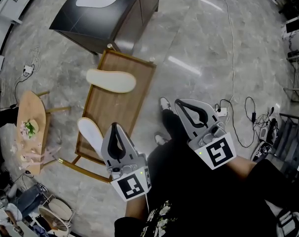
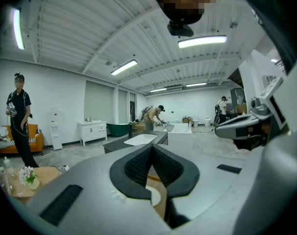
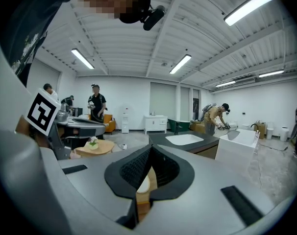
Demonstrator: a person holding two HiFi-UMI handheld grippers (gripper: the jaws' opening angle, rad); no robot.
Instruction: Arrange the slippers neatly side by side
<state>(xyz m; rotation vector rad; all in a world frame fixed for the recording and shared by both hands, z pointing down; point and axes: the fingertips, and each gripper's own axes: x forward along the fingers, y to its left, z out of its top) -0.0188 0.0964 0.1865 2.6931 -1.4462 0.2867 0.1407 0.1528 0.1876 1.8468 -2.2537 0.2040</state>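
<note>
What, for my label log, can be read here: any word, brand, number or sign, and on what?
No readable text anywhere.
Left gripper: square black-and-white marker, a pattern, no letters.
Right gripper: the same kind of marker.
Slippers: plain white, no print seen.

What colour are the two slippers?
Both white: far slipper, near slipper; clearest in head view.

Cream slippers (image 1: 111,80), brown wooden bench (image 1: 117,110), grey floor (image 1: 199,38) (marbled, white veins)
</note>
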